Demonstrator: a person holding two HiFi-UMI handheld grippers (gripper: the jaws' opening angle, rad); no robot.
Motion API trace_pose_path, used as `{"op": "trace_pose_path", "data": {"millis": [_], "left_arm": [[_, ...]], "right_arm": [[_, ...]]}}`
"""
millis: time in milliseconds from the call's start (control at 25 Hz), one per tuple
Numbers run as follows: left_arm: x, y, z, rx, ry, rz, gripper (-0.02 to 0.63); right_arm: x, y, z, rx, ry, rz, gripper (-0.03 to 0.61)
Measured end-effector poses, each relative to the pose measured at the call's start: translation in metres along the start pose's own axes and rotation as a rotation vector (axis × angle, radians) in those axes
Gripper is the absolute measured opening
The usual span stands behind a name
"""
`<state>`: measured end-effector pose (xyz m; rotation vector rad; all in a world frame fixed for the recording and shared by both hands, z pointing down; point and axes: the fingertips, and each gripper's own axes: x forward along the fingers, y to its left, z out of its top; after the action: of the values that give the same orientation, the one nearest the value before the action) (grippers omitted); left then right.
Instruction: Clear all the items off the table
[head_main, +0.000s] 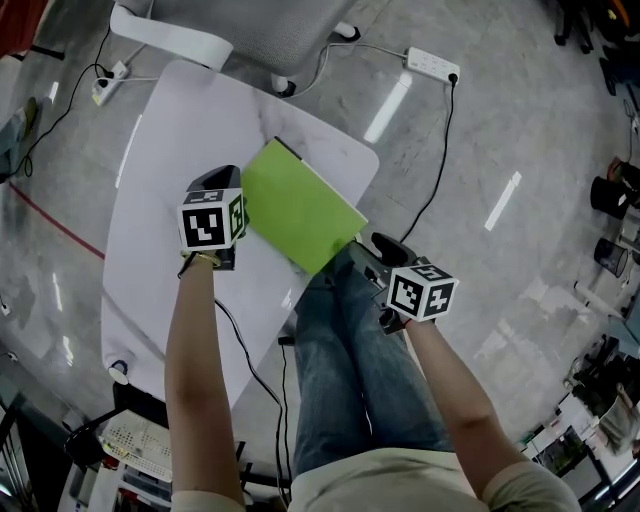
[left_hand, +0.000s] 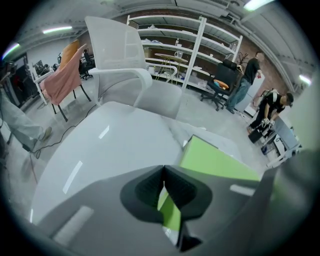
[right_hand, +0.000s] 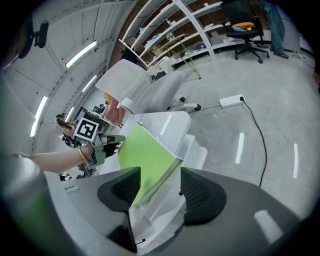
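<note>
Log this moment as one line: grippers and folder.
left gripper: shut on green folder edge | right gripper: open, folder corner between jaws | table: folder juts past edge

The folder (head_main: 300, 210) overhangs the table (head_main: 170, 180)'s near edge, chair (head_main: 260, 35) beyond.

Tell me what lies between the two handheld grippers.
A green folder: the left gripper is shut on one edge, and its opposite corner sits between the right gripper's open jaws. The head view shows it.

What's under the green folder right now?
The white table lies under most of the green folder; its near corner seems to overhang the edge. Anything beneath its middle is covered.
</note>
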<state>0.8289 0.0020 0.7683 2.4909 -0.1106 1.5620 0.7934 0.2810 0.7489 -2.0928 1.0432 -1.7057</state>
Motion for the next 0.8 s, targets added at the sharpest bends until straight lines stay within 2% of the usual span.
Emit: {"op": "trace_pose_path", "data": {"millis": [240,640,800], "left_arm": [[-0.002,-0.018,-0.007,0.004,0.0,-0.016,0.009],[-0.008,-0.04,-0.029,0.003,0.0,-0.026,0.009],[-0.012,-0.044,-0.032,-0.013,-0.03,-0.022,0.009]], "right_arm": [[0.005,-0.003,-0.016,0.008,0.03,0.101,0.327],[0.023,-0.023,-0.034,0.053,0.073,0.191,0.385],[0.028,-0.025,-0.03,0.14,0.042,0.274,0.41]]}}
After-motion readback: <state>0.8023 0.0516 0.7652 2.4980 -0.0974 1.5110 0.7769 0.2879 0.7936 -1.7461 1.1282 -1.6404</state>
